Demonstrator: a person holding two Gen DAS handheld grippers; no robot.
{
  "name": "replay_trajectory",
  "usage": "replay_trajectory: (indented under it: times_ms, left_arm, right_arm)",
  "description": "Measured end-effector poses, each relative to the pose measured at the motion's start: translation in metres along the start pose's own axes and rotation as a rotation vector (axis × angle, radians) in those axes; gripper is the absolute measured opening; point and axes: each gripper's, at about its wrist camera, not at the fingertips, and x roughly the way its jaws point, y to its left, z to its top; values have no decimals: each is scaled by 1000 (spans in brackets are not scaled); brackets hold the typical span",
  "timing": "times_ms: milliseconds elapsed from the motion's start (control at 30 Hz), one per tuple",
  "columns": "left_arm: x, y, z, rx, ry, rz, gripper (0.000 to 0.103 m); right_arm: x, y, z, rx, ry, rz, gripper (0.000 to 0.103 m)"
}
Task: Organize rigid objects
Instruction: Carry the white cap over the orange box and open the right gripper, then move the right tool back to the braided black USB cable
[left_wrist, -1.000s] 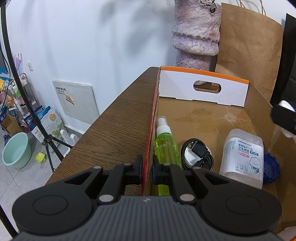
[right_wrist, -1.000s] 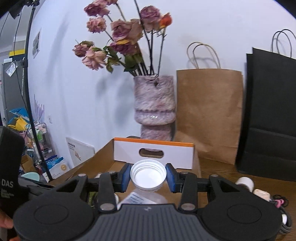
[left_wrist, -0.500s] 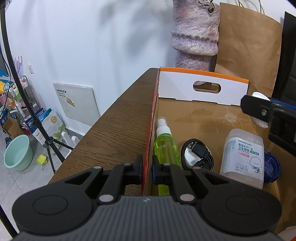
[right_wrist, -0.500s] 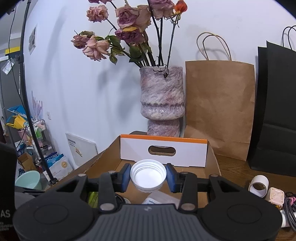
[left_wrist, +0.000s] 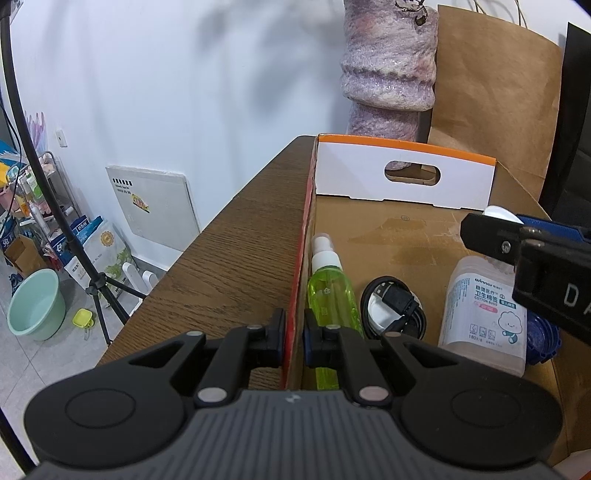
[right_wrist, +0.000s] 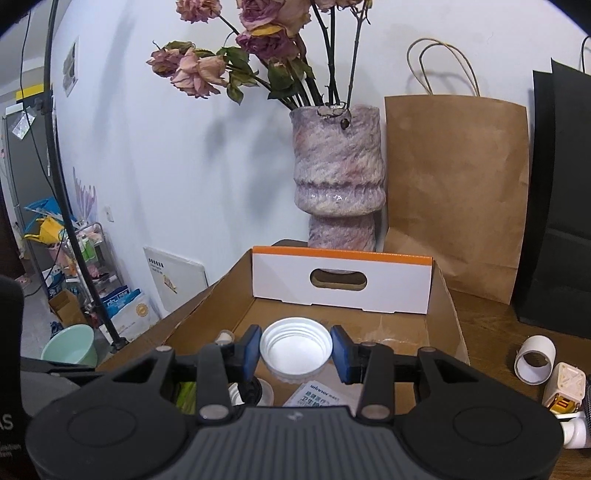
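Note:
My left gripper (left_wrist: 293, 341) is shut on the left wall of the cardboard box (left_wrist: 295, 295). Inside the box lie a green spray bottle (left_wrist: 328, 291), a coiled black cable (left_wrist: 395, 310), a cotton-bud container (left_wrist: 484, 317) and a blue lid (left_wrist: 541, 339). My right gripper (right_wrist: 295, 349) is shut on a white round lid (right_wrist: 295, 350) and holds it above the box's inside (right_wrist: 388, 325). The right gripper also shows in the left wrist view (left_wrist: 524, 254), over the right side of the box.
A purple vase (right_wrist: 338, 177) with dried roses, a brown paper bag (right_wrist: 454, 192) and a black bag (right_wrist: 561, 221) stand behind the box. A white tape roll (right_wrist: 535, 360), a small cream cube (right_wrist: 563, 387) and a white bottle lie on the table to the right.
My right gripper has moved forward and lower over the box with the white lid held in it. My left gripper has stayed clamped on the box wall.

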Motion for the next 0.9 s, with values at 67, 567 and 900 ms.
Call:
replay_trajectory:
  times_ms: [67,567,900]
  left_arm:
    - [0,0,0,0,0,0,10]
    - [0,-1,-1,-1,0,0,10]
    - [0,-1,0,-1,0,1,10]
  right_arm:
    - [1,-2,1,16,9,-1,54]
    - [0,-4,1,34,14,-21,94]
    - [-1,-6,1,46,11,-21,97]
